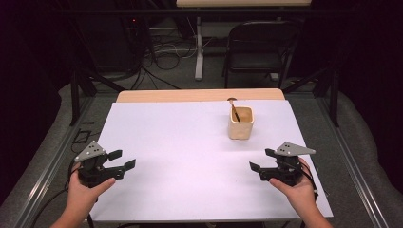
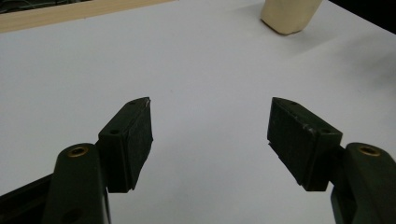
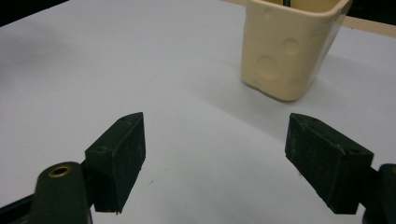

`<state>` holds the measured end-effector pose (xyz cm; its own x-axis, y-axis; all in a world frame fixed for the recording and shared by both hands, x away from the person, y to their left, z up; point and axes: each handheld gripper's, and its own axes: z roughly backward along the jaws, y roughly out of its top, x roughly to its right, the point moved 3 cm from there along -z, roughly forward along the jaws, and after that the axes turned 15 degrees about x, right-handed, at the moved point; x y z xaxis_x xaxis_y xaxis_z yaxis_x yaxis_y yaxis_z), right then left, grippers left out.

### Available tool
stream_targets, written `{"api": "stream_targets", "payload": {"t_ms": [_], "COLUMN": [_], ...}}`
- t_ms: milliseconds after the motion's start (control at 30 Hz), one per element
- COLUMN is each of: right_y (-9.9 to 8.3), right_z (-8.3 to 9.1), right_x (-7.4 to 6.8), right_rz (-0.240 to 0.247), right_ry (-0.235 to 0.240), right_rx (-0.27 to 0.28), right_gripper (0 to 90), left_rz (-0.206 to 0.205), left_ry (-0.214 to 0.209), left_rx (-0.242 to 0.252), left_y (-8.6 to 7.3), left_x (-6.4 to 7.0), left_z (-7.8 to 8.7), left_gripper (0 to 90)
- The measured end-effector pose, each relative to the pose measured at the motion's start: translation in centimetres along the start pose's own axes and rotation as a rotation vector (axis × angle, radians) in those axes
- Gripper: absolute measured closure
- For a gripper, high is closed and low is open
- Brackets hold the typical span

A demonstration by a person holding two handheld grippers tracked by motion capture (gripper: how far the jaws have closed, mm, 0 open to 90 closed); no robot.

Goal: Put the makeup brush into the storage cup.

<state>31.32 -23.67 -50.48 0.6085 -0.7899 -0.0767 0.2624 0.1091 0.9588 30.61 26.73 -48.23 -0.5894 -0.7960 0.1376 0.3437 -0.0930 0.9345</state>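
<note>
A cream square cup [image 1: 241, 124] with round dimples stands on the white sheet [image 1: 190, 156], right of centre toward the back. A dark thin stick [image 1: 235, 112] leans inside it. My left gripper [image 1: 122, 160] is held at the front left, open, with nothing between its jaws. My right gripper [image 1: 262, 160] is held at the front right, open and empty, below the cup. In the left gripper view [image 2: 210, 126] the cup [image 2: 289, 16] sits far off at the upper right. In the right gripper view [image 3: 215, 135] the cup [image 3: 287, 51] stands close ahead, to the right.
The white sheet covers a wooden table whose back edge [image 1: 199, 95] shows bare. Behind the table stand a black folding chair [image 1: 259, 47] and a table leg [image 1: 198, 47] among floor cables. Metal rails [image 1: 43, 171] run along both sides.
</note>
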Motion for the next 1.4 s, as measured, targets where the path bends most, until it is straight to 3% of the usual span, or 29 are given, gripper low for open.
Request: {"api": "stream_targets", "payload": {"t_ms": [233, 500, 867, 1200, 1400], "right_y": [-0.9, -1.4, -2.6, -3.6, -4.3], "right_z": [0.2, 0.3, 0.4, 1.0, 1.3], "right_x": [0.0, 0.0, -0.2, -0.4, -0.6], "right_rz": [-0.021, -0.014, 0.006, -0.022, -0.023], "right_ry": [-0.004, -0.017, -0.031, -0.066, -0.074], "right_rx": [-0.025, -0.079, -0.152, -0.225, -0.235], "right_gripper": [20.0, 21.8, 23.0, 24.9, 25.4], "left_rz": [-0.004, 0.0, 0.027, 0.021, 0.026], "left_ry": [0.013, 0.033, 0.067, 0.085, 0.094], "left_rx": [-0.022, -0.08, -0.12, -0.157, -0.17], "left_y": [-0.6, -1.3, -2.3, -3.6, -4.4], "left_x": [-0.2, -0.4, -0.9, -0.9, -1.0], "left_z": [0.2, 0.3, 0.8, 1.0, 1.2], "left_gripper": [31.4, 32.1, 33.5, 33.5, 34.0]}}
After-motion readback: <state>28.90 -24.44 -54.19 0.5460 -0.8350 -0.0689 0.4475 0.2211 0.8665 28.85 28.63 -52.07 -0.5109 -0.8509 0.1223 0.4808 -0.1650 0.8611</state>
